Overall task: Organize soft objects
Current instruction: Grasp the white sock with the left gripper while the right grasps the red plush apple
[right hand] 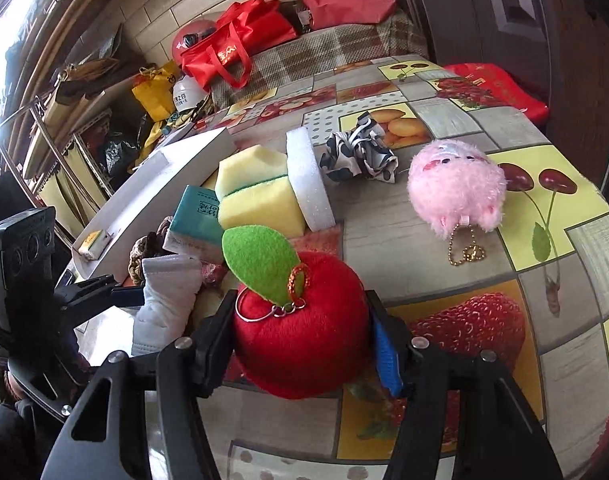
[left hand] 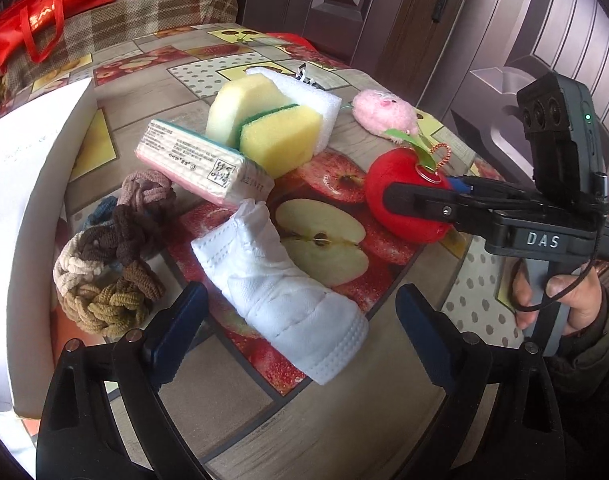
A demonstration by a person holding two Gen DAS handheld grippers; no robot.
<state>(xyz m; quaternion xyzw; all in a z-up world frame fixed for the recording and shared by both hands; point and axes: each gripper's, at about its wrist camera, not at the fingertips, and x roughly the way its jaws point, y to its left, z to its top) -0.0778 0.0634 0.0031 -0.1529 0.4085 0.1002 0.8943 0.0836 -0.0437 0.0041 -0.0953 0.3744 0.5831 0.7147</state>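
Note:
A red plush apple (right hand: 304,344) with a green leaf sits on the fruit-print tablecloth (right hand: 464,280); my right gripper (right hand: 300,320) is shut on it, both pads pressing its sides. In the left wrist view the same apple (left hand: 400,168) shows at the right, held by the right gripper (left hand: 420,196). My left gripper (left hand: 300,300) is open, with a folded white sock (left hand: 280,280) lying between its fingers without touching the pads. Beyond the sock lie braided hair ties (left hand: 112,256), a tissue pack (left hand: 208,164), yellow sponges (left hand: 280,136), white foam (left hand: 316,100) and a pink plush (left hand: 384,114).
A white box (left hand: 32,200) stands along the table's left side. A black-and-white scrunchie (right hand: 360,152) lies behind the foam. Red bags (right hand: 232,48) sit on a plaid-covered surface behind the table. A dark door is close to the table's far right edge.

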